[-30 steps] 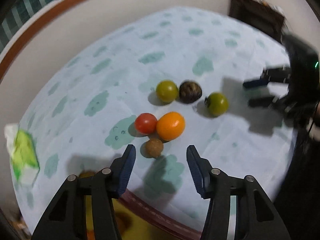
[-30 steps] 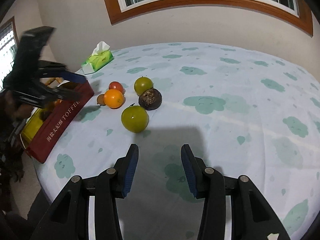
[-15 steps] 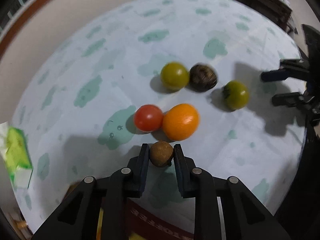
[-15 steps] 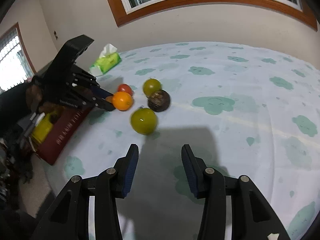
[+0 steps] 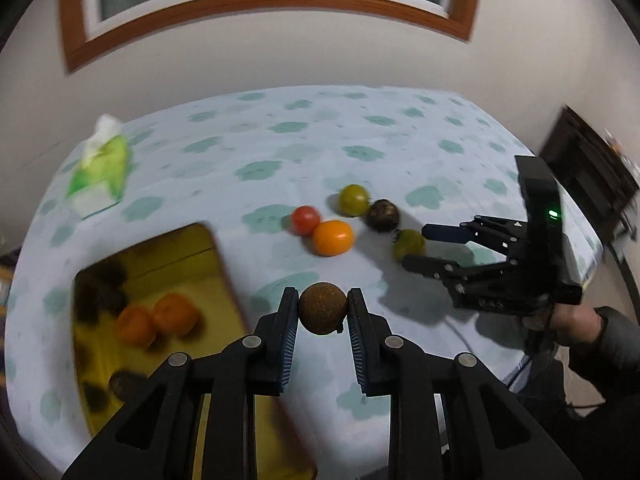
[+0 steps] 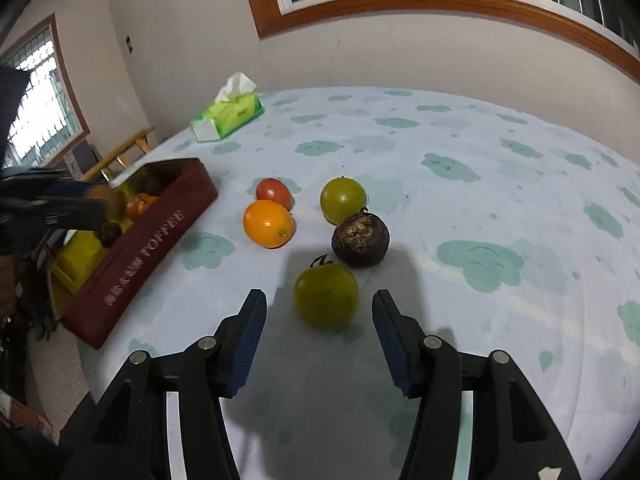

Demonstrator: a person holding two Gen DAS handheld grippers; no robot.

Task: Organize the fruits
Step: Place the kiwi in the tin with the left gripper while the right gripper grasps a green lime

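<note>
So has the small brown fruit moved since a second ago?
Yes. The small brown fruit sat on the cloth touching the orange; now the left gripper holds it lifted, away from the orange, toward the tin.

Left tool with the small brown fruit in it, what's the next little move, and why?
Probably carry it left over the open tin and let go. The left tool is shut on the small brown fruit, lifted off the tablecloth, and the tin beside it already holds oranges and dark fruits.
</note>
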